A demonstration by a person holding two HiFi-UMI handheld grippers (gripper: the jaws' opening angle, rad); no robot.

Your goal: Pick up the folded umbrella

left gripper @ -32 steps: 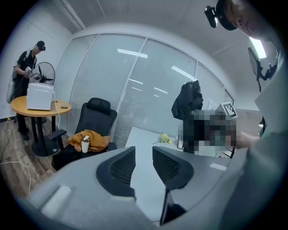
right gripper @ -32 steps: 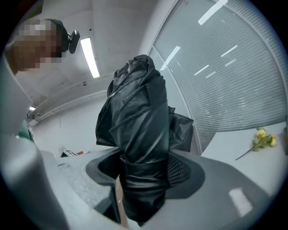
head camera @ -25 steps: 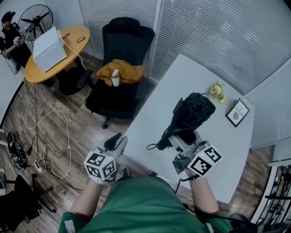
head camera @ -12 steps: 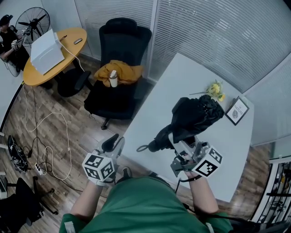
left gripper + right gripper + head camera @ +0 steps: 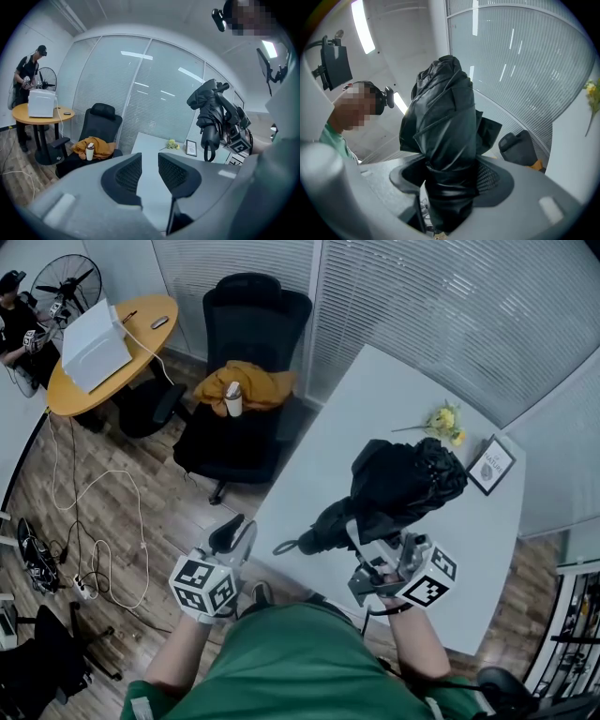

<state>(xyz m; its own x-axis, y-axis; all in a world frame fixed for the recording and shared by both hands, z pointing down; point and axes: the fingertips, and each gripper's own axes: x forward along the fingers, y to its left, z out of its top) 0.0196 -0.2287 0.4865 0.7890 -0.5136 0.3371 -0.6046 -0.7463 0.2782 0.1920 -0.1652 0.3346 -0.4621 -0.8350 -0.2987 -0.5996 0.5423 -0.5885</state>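
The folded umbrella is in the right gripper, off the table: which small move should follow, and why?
Probably just steady it, fingers clamped: the right gripper grips the folded umbrella clear of the table, so the pickup looks done. The left gripper is open, empty.

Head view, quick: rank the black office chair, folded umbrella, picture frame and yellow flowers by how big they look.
1. black office chair
2. folded umbrella, though it is held nearer the camera, which flatters it
3. picture frame and yellow flowers: look about alike, not ranked
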